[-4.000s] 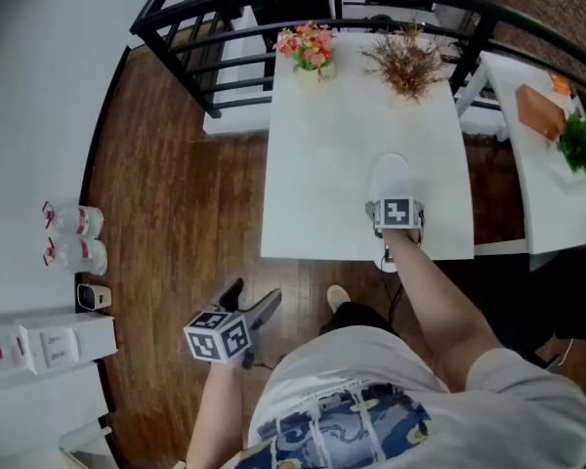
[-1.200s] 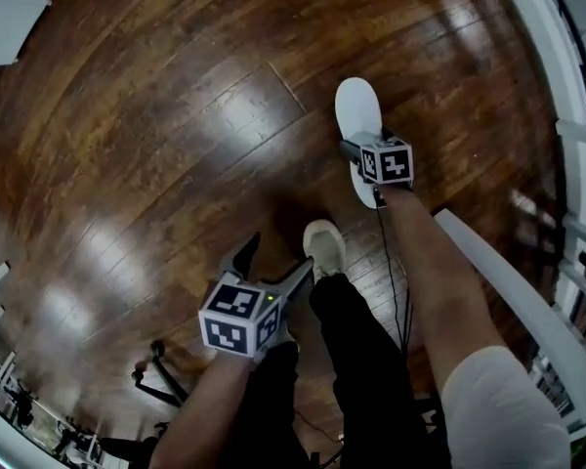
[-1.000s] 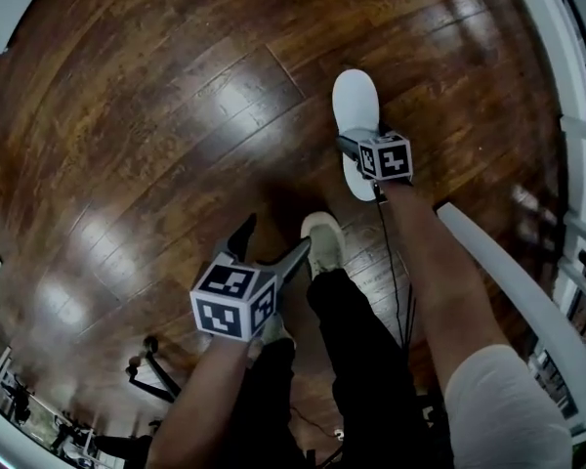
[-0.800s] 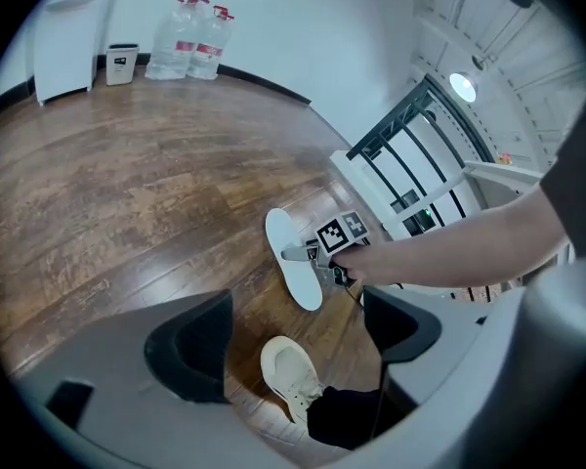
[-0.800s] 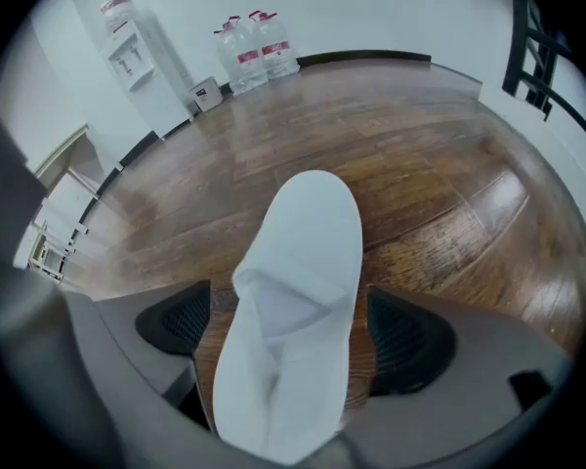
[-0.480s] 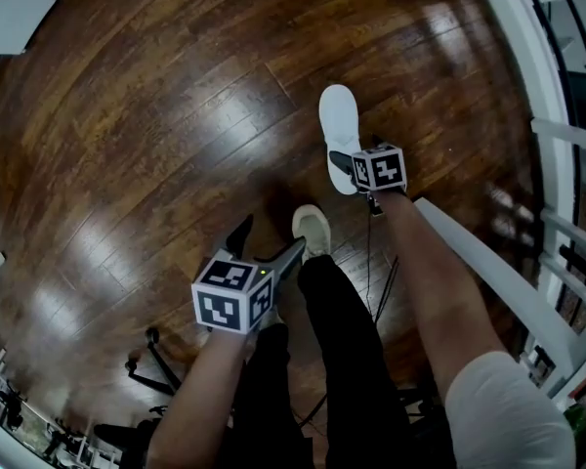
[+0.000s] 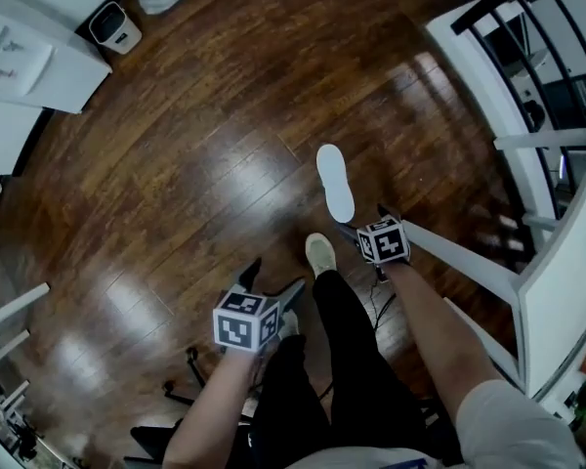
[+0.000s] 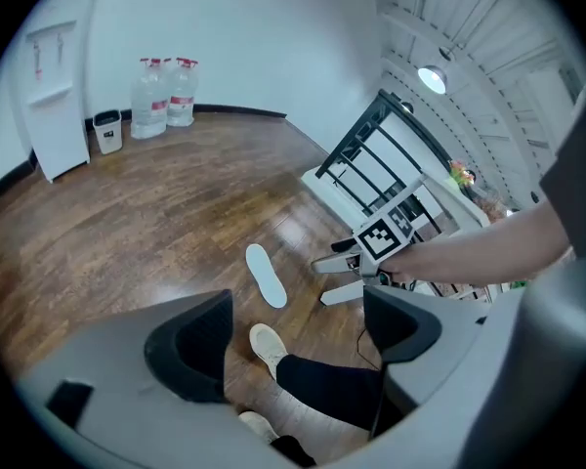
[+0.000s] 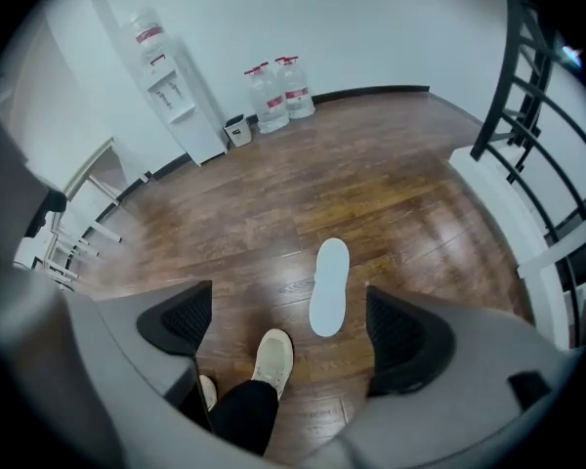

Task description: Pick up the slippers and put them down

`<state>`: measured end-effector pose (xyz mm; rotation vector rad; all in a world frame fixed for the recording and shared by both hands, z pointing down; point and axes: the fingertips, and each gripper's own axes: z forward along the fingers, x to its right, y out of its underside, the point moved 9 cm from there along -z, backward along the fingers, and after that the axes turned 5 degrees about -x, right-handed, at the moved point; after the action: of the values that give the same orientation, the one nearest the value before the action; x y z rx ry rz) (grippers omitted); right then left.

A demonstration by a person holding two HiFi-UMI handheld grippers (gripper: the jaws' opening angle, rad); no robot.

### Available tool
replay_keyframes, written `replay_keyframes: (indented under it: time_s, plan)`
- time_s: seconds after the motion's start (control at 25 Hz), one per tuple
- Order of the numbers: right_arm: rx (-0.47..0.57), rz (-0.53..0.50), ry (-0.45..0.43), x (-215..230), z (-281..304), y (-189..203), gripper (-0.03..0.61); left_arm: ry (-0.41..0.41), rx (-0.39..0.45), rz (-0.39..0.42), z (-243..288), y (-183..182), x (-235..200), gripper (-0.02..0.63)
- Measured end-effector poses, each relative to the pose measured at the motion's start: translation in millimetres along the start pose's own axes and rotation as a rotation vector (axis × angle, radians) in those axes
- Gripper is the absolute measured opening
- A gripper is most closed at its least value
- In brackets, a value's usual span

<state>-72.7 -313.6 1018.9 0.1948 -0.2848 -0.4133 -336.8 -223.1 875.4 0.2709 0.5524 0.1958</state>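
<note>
A single white slipper point(image 7: 335, 182) lies flat on the dark wooden floor, also seen in the right gripper view point(image 9: 330, 286) and the left gripper view point(image 8: 266, 275). My right gripper point(image 7: 363, 221) hovers just behind the slipper's heel, apart from it, jaws open and empty point(image 9: 288, 335). My left gripper point(image 7: 271, 279) hangs lower left by the person's leg, open with nothing in it point(image 8: 293, 335). From the left gripper view the right gripper point(image 8: 344, 277) shows with its fingers spread.
The person's pale shoe point(image 7: 320, 255) stands close to the slipper. A black railing with a white base point(image 9: 537, 154) runs along the right. Water bottles point(image 9: 278, 91), a small bin point(image 9: 238, 130) and a white dispenser point(image 9: 171, 96) line the far wall.
The right gripper carried the slipper from the white table down to the floor, let go of it and drew back. The left gripper stayed open by the leg.
</note>
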Motion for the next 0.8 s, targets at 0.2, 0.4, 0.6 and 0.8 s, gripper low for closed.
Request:
replay_keyframes:
  time_s: [0.2,0.4,0.6,0.8]
  plan:
    - [0.045,0.039,0.042,-56.8,-155.2,28.4,0.515,0.019,0.053,0.032,-99.6,4.9,61.1,0.419]
    - [0.144,0.082,0.06,-127.0,-316.6,77.4,0.515,0.031,0.089,0.162,-206.3,16.9,129.1,0.419]
    - [0.275,0.15,0.078,-196.2,-474.0,146.9,0.515,0.063,0.088,0.299,-310.8,46.9,207.1,0.419]
    - [0.406,0.217,0.142,-222.8,-593.6,220.3,0.515,0.131,0.089,0.46,-358.8,57.7,284.1,0.419]
